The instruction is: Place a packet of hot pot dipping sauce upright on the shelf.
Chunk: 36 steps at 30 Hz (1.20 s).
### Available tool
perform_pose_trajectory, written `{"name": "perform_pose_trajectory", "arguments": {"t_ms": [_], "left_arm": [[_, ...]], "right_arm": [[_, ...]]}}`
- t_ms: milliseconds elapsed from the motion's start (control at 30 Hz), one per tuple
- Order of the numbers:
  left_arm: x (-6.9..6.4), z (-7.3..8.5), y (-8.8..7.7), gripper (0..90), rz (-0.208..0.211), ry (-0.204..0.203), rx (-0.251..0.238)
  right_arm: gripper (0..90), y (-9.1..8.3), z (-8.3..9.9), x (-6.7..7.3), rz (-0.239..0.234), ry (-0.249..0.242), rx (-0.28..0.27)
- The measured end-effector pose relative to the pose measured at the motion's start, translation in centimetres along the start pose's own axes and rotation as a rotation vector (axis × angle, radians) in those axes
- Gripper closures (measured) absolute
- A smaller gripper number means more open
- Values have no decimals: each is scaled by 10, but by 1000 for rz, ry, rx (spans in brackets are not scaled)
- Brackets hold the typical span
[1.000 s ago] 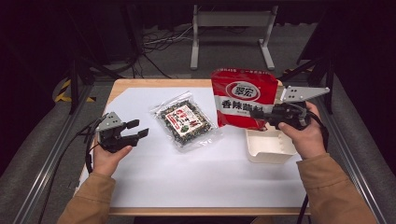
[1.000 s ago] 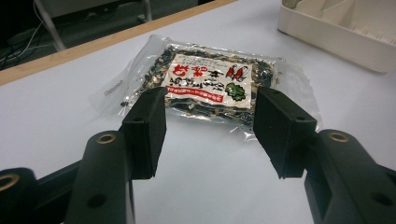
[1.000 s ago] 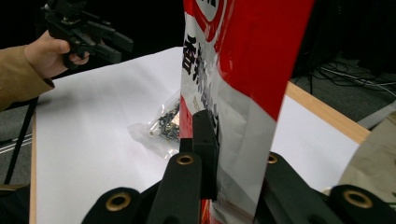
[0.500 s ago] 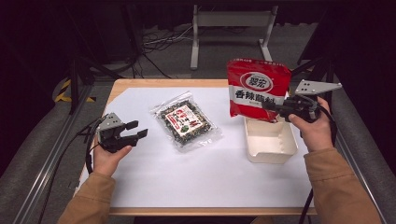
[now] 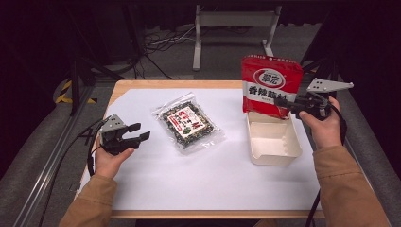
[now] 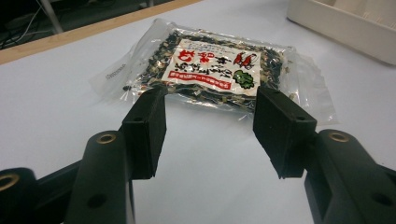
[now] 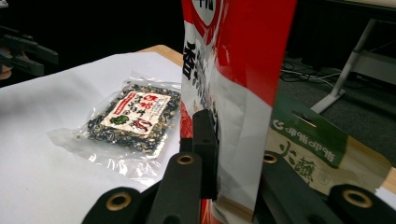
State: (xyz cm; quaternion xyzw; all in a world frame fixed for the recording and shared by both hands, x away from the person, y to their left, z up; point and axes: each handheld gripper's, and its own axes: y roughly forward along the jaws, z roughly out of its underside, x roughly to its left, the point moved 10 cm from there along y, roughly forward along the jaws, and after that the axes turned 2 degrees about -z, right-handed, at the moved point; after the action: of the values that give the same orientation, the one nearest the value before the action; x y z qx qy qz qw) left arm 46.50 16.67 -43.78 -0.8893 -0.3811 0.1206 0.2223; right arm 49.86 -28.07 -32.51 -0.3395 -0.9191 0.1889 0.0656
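Note:
A red snack bag (image 5: 271, 82) stands upright over the far end of the white box (image 5: 275, 161), with my right gripper (image 5: 283, 103) shut on its lower edge. In the right gripper view the red bag (image 7: 233, 93) sits pinched between the two jaws of that gripper (image 7: 233, 154). A clear packet of dark flakes with a red-and-white label (image 5: 188, 122) lies flat mid-table. My left gripper (image 5: 139, 132) rests at the table's left, open and holding nothing. Its gripper view has the packet (image 6: 210, 70) just beyond the gripper (image 6: 210, 130).
White paper (image 5: 203, 184) covers the wooden table. A green-and-tan package (image 7: 317, 154) shows behind the red bag in the right gripper view. The white box's wall (image 6: 345, 28) lies far right of the left gripper. Dark floor, cables and a metal stand (image 5: 231, 19) lie beyond the table.
My right hand has carried the red bag to the right and farther from the person, over the box's far end. The left gripper and the packet have stayed put.

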Motion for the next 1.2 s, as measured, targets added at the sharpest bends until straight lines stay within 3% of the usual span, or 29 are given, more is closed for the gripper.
{"name": "perform_pose_trajectory", "arguments": {"t_ms": [333, 867, 1200], "left_arm": [[0, 0, 0, 454, 4, -4, -2], [2, 0, -2, 454, 9, -20, -5], [3, 2, -2, 453, 6, -27, -1]], "right_arm": [[858, 0, 9, -18, -1, 18, 10], [858, 15, 36, -29, -17, 36, 86], [858, 24, 46, -37, 0, 14, 103]]}}
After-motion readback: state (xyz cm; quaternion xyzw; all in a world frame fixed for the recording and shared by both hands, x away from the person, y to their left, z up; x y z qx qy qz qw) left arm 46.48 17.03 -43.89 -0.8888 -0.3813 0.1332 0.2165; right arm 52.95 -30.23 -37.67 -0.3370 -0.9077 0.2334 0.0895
